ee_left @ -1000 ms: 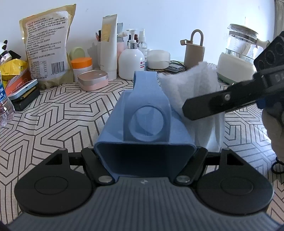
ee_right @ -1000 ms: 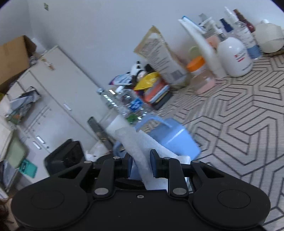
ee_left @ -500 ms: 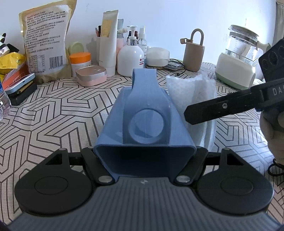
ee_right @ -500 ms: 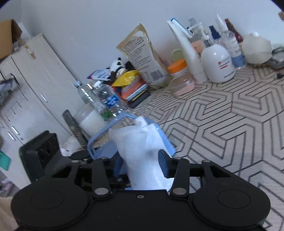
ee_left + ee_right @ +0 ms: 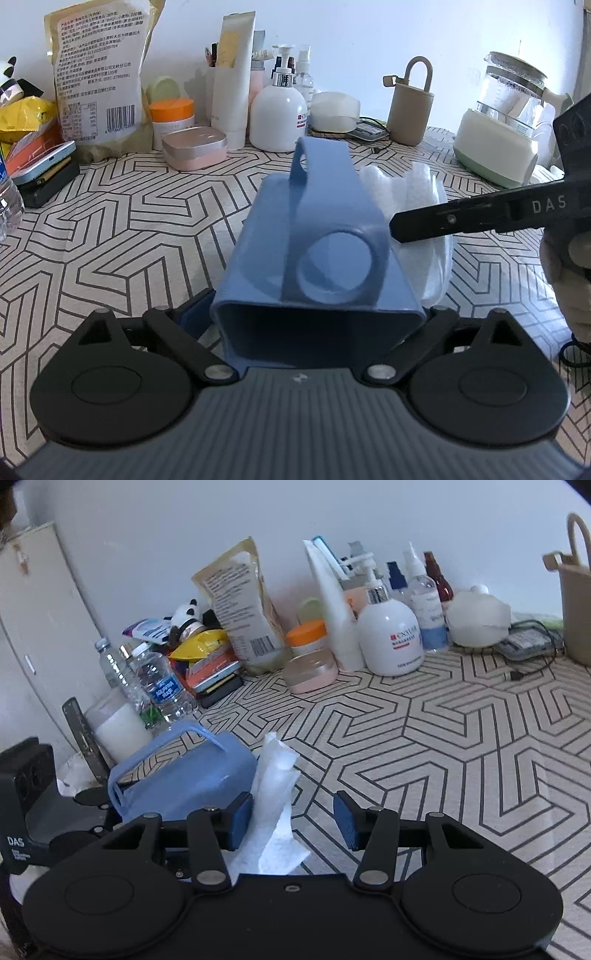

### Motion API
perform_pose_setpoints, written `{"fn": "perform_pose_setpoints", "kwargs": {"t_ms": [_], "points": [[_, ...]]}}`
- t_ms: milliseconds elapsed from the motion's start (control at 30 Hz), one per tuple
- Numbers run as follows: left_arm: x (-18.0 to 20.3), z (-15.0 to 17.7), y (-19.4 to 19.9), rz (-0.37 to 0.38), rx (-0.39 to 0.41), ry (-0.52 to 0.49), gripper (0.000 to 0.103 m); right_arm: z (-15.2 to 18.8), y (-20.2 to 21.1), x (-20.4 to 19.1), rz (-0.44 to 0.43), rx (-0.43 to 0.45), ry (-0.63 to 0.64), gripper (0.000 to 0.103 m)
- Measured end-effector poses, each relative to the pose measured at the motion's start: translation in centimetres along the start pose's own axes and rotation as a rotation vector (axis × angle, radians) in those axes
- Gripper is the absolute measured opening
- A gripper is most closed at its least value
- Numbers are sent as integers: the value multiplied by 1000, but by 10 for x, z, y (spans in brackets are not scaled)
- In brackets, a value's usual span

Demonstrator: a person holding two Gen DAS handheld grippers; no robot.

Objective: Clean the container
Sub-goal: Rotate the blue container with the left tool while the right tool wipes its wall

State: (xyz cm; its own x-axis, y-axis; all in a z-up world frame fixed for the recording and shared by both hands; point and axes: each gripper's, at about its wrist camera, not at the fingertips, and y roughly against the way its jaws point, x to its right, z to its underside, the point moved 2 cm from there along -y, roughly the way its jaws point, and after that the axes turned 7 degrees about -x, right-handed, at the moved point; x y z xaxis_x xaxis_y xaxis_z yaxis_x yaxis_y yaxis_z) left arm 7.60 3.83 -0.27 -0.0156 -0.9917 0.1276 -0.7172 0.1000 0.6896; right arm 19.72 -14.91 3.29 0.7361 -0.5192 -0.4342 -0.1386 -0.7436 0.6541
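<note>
I find the blue container [image 5: 317, 254] lying on its side over the patterned worktop [image 5: 122, 236], its open mouth toward my left wrist camera and its rim wedged between the jaws of the left gripper [image 5: 318, 325], which are closed on it. The jaws of my right gripper [image 5: 293, 821] stand apart, gripping nothing. The white paper towel [image 5: 275, 775] rises between them against the left pad, with the container just beside it at 9 o'clock.
</note>
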Motion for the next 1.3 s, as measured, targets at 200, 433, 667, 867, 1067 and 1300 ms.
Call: {"fn": "perform_pose_setpoints", "kwargs": {"t_ms": [200,433,667,867,1067,1300], "points": [[-6,-1,3,91,7,33,74,-1,-5,-6,-75,1,45,12],[-28,-4,4,280,5,188,73,1,-11,7,-329,-4,-131,13],[-26,0,0,413,-7,250,73,0,0,14,-524,68,-244,13],[-23,3,-2,463,-8,261,73,1,2,3,-593,68,-226,13],[-8,3,6,389,29,175,73,-1,3,-12,-586,58,-144,12],[-8,2,8,382,32,165,73,-4,11,-6,-467,91,-103,5]]}}
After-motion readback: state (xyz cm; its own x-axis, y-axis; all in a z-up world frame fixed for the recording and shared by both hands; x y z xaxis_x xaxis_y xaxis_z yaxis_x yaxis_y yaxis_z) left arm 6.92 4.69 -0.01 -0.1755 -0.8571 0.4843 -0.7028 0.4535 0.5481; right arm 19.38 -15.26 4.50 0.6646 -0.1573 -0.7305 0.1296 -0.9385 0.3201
